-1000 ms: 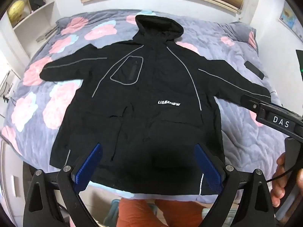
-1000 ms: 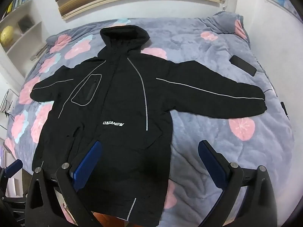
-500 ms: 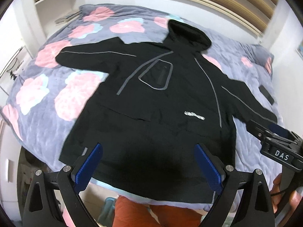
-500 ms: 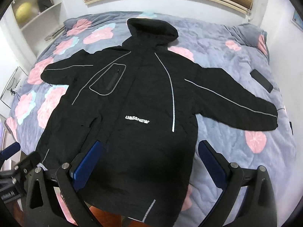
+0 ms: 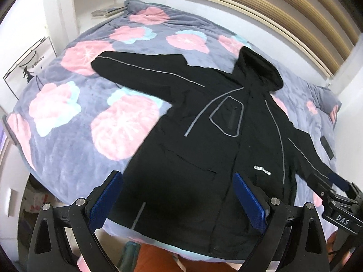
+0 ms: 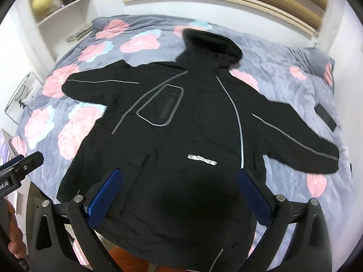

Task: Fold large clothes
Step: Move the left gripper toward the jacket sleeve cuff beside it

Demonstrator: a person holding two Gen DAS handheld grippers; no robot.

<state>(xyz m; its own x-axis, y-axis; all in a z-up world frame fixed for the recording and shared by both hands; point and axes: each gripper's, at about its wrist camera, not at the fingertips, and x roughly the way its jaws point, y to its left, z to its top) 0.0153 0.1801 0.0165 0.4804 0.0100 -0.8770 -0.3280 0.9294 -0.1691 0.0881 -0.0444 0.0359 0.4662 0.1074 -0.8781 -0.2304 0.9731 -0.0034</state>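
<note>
Here the black hooded jacket point(image 6: 181, 136) lies spread flat, front up, filling the frame's centre on the flowered bedspread point(image 6: 295, 86). Left gripper point(image 5: 178, 200) and right gripper point(image 6: 179, 197) both hover spread wide at the bottom, pinching nothing.

Left tool point(image 5: 177, 200) and right tool point(image 6: 179, 198) both gape wide, empty.

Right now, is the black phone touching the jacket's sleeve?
Apart. The right wrist view shows a strip of grey quilt between the phone and the jacket sleeve below it.
</note>
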